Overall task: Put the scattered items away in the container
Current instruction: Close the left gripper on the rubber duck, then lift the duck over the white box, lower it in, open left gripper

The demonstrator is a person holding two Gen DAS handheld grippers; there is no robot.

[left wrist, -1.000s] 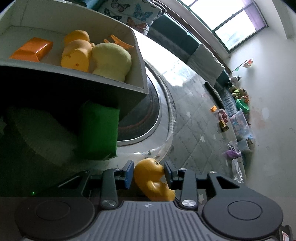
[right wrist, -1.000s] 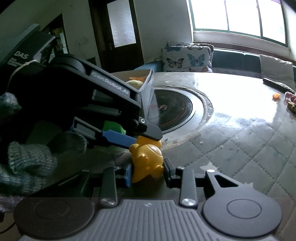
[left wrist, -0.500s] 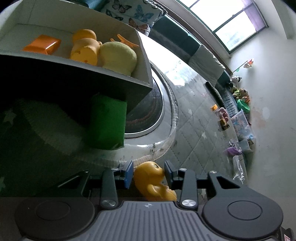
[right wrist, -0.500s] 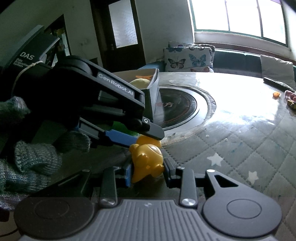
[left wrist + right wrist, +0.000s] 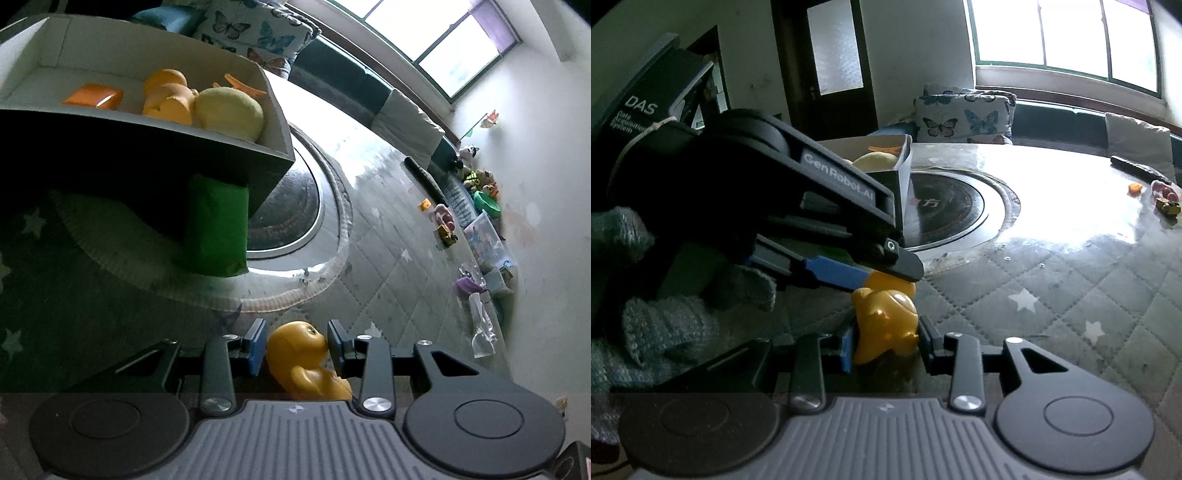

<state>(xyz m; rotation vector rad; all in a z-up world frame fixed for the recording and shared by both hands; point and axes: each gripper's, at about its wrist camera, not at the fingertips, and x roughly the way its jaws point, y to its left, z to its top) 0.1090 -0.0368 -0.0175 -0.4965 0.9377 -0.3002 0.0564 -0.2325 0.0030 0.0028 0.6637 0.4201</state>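
Two grippers each close on a yellow duck beside the box. Left wrist view: the left gripper (image 5: 296, 347) clamps its duck (image 5: 301, 356) between both fingers, below the box (image 5: 147, 147) and green block (image 5: 218, 225). Right wrist view: the right gripper (image 5: 886, 345) pinches a second duck (image 5: 886, 325), touching the left gripper's duck, near the box (image 5: 903, 173).

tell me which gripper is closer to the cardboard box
Left. The left gripper, shut on a rubber duck, is just in front of the cardboard box. The right gripper is farther back, with the left gripper between it and the box.
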